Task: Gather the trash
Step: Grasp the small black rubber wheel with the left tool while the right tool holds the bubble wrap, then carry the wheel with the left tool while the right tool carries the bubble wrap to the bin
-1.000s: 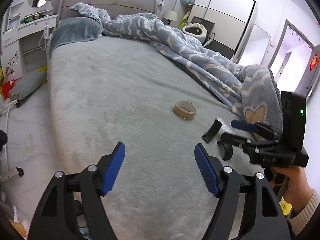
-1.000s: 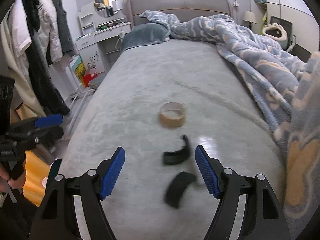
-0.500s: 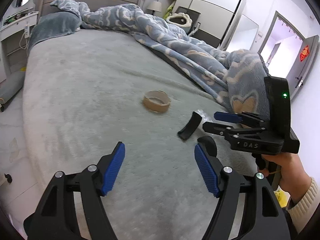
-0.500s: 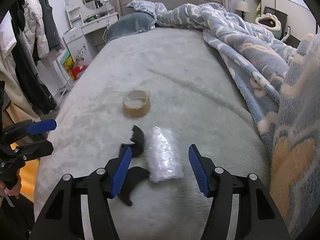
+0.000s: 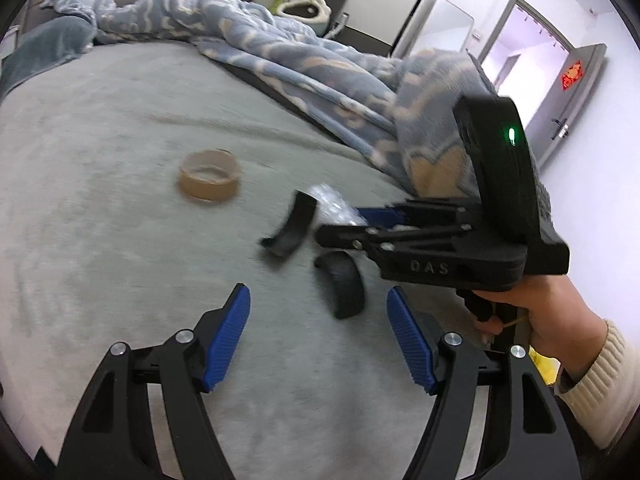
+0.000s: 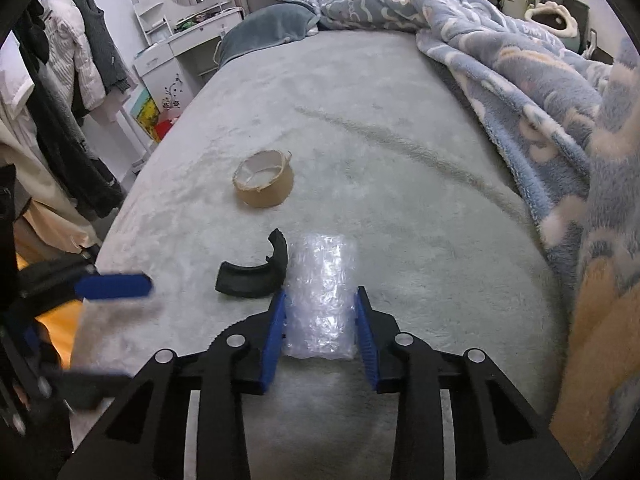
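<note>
On the grey bed (image 6: 380, 120) lie a clear bubble-wrap packet (image 6: 322, 292), two curved black plastic pieces and a brown tape roll (image 6: 264, 184). My right gripper (image 6: 320, 320) has both blue pads against the packet's sides, shut on it. One black piece (image 6: 256, 272) lies just left of the packet. In the left wrist view my left gripper (image 5: 318, 328) is open, low over the bed, with the other black piece (image 5: 344, 288) just ahead between its fingers. The first black piece (image 5: 290, 226), the tape roll (image 5: 208, 178) and the right gripper (image 5: 360, 224) show there too.
A rumpled blue blanket (image 6: 520, 64) covers the bed's right side. A pillow (image 6: 268, 26) lies at the head. A white dresser (image 6: 188, 52) and hanging clothes (image 6: 72, 92) stand left of the bed. A doorway (image 5: 532, 60) is at the right.
My right gripper moved forward onto the bubble-wrap packet and closed on it. My left gripper moved right and nearer, bringing the lower black piece between its open fingers.
</note>
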`<state>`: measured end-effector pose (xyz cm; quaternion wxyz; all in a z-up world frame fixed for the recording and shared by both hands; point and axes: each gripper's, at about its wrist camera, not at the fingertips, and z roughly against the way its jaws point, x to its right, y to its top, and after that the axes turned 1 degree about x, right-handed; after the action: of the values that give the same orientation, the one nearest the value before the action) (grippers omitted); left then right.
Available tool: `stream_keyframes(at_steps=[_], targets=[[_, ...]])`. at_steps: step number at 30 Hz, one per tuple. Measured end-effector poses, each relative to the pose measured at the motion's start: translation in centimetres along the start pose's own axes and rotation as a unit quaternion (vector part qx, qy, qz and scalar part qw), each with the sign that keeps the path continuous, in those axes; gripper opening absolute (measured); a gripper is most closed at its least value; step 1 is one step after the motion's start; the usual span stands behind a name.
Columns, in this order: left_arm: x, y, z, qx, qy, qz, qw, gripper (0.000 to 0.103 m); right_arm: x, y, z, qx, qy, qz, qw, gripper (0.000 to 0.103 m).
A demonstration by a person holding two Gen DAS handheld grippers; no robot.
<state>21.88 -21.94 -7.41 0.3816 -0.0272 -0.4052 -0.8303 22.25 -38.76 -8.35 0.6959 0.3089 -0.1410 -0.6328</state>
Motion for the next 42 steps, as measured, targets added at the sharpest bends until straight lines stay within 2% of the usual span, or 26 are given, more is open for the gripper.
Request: stream_keyframes(at_steps=[6,18,23,30,34,42], targets=[[0.8,-0.1,-1.7,-0.007,-0.003,0.002,1.0,0.07,0.6,0.2,1.3,0.022,-0.007,-0.007,1.0,0.033],[1.4,0.3,-3.8,-0.005,0.011,0.009,0.9999,0.054,1.2,0.0,3.2,0.055,-0.012,-0.003,0.998,0.033],[1.5,0.5,-4.6,-0.005,0.022,0.019,0.9996,0.043,1.2,-0.2,3.9,0.066,-0.006,-0.001,0.998,0.033],[1.8,0.9,-5.4,0.0,0.025,0.025,0.9994,0.035,1.4,-0.4,4.2,0.069,-0.004,0.002,0.998,0.033],[2.1,1.0,-5.6,-0.001,0.03,0.02,0.9993,0.023,1.5,-0.4,4.4,0.074,-0.004,0.0,0.997,0.033],[2.7,0.7,-4.6,0.005,0.026,0.008,0.9996,0.022,1.0,0.4,5.4,0.092,-0.003,-0.01,0.996,0.033]])
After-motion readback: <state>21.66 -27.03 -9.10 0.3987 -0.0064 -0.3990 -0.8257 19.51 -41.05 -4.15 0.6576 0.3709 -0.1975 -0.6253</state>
